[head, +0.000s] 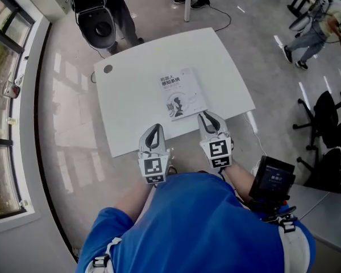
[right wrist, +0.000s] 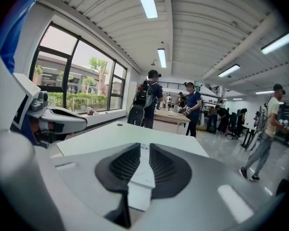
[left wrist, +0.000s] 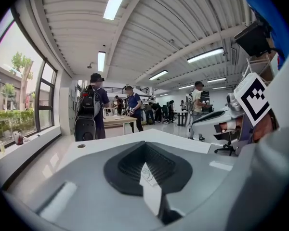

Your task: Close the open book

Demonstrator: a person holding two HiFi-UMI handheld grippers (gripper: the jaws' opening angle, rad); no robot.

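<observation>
A closed book (head: 182, 94) with a white cover and black print lies flat on the white table (head: 131, 101), towards its near right side. My right gripper (head: 205, 116) hovers at the table's near edge, just short of the book's near corner. Its jaws stand a narrow way apart with nothing between them. In the right gripper view a strip of the book (right wrist: 145, 149) shows through that gap. My left gripper (head: 157, 128) hangs over the near edge to the left of the book, tips together and empty. From the left gripper view the right gripper (left wrist: 221, 119) shows at the right.
A round cable hole (head: 107, 69) sits at the table's far left corner. A person with a black pack (head: 99, 16) stands beyond the table. Office chairs (head: 329, 124) are at the right, windows (head: 3, 95) along the left wall. A black device (head: 275, 178) rides by my right arm.
</observation>
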